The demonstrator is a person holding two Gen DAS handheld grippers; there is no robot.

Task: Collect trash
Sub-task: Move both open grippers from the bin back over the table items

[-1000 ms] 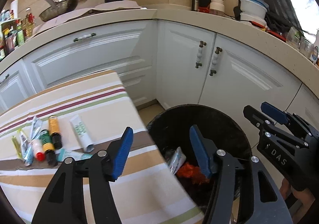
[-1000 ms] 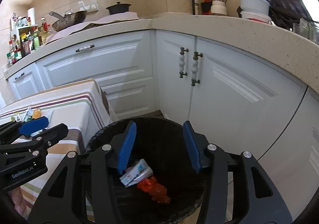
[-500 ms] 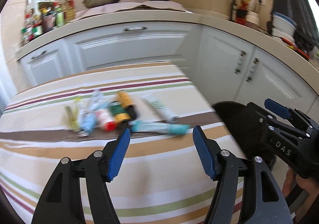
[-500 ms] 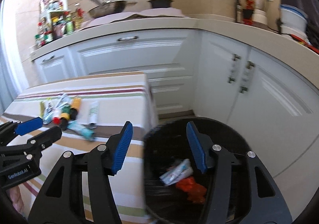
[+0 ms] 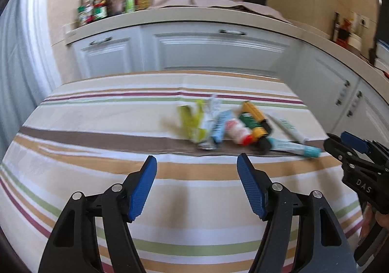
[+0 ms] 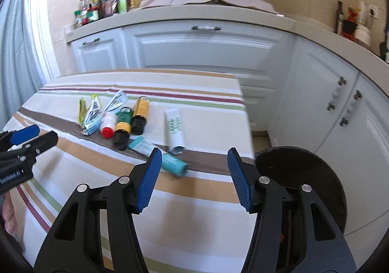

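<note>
Two hand-held tools over a striped desk [image 6: 194, 200], with the trash lying in one cluster and a black bin [image 6: 304, 175] standing at the desk's right end.

Left tool [image 5: 197, 185]: empty, its jaws opening, nothing between the blue pads. It hangs above bare cloth, short of the cluster, angled down toward it. Judged purpose: the jaws widen ahead of a grasp, so the pads can pass either side of an item.

Right tool [image 6: 194, 175]: released and empty, jaws standing apart. It sits over the desk's right edge, beside the bin, with the teal tube [image 6: 170, 162] just beyond its left pad and partly hidden by it. No pad touches the tube.

Trash, all on the desk and near its far right part: a white tube [image 6: 175, 127] lying lengthwise, apart from the rest; the teal tube nearest the edge; three small bottles side by side, capped red [image 6: 108, 124], black with a green label [image 6: 122, 127], and black with an orange body [image 6: 141, 112]; crumpled sachets [image 6: 93, 115] at the left of the group. The left view is blurred, so labels cannot be read.

Placement: the bin stands low and touching or just beside the desk's end, presumably so each item needs only a short carry. Its contents are hidden here. Collection is judged unfinished.
</note>
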